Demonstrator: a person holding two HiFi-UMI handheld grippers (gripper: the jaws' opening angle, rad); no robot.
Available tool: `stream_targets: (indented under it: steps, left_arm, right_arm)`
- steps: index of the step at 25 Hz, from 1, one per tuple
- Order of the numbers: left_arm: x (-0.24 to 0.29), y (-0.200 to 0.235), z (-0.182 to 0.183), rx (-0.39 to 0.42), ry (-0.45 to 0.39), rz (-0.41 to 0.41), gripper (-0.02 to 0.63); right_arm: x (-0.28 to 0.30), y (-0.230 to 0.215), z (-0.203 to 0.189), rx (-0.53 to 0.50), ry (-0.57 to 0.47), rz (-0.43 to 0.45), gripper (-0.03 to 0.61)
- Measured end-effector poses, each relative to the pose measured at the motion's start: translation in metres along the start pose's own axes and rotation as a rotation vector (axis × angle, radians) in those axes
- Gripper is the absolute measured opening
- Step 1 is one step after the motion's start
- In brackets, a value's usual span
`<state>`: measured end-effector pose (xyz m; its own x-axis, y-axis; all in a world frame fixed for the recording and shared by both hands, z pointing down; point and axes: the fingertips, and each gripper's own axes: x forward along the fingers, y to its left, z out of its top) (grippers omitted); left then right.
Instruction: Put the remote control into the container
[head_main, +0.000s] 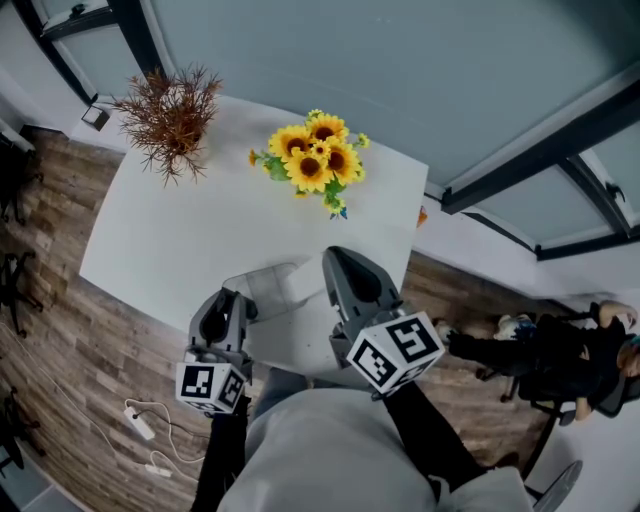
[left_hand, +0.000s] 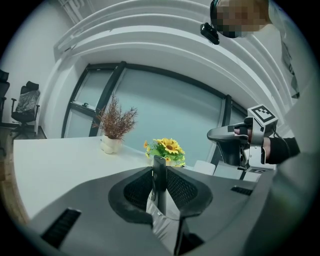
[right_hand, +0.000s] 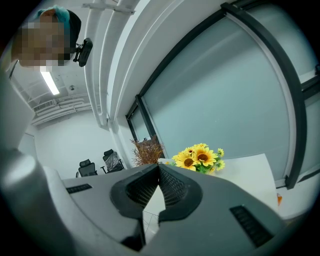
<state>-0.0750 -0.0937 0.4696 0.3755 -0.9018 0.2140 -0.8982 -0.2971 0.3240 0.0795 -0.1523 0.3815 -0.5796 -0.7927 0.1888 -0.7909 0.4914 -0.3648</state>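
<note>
Two grippers show, and the left gripper is the busy one: its jaws are clamped on the remote control, a thin dark bar standing on edge between the ribbed pads and poking out past their tips. The right gripper has its jaws pressed together with nothing between them. In the head view both hover over the near edge of the white table, the left one lower and to the left. Between them lies what looks like a clear container, though its outline is faint. Farther back stand a bunch of sunflowers and, toward the far left corner, a dried brown plant.
</note>
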Motion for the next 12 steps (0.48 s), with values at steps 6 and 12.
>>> stream_targets:
  steps: [6, 12]
  left_arm:
    - [0.0011, 0.0009, -0.0033, 0.003, 0.003, 0.000, 0.086]
    - [0.0022, -0.0008, -0.0039, 0.054, 0.026, 0.002, 0.086]
  right_arm:
    - [0.0015, -0.0019, -0.0006, 0.002, -0.001, -0.002, 0.005]
    - [0.0017, -0.0001, -0.0005, 0.003, 0.000, 0.003, 0.005]
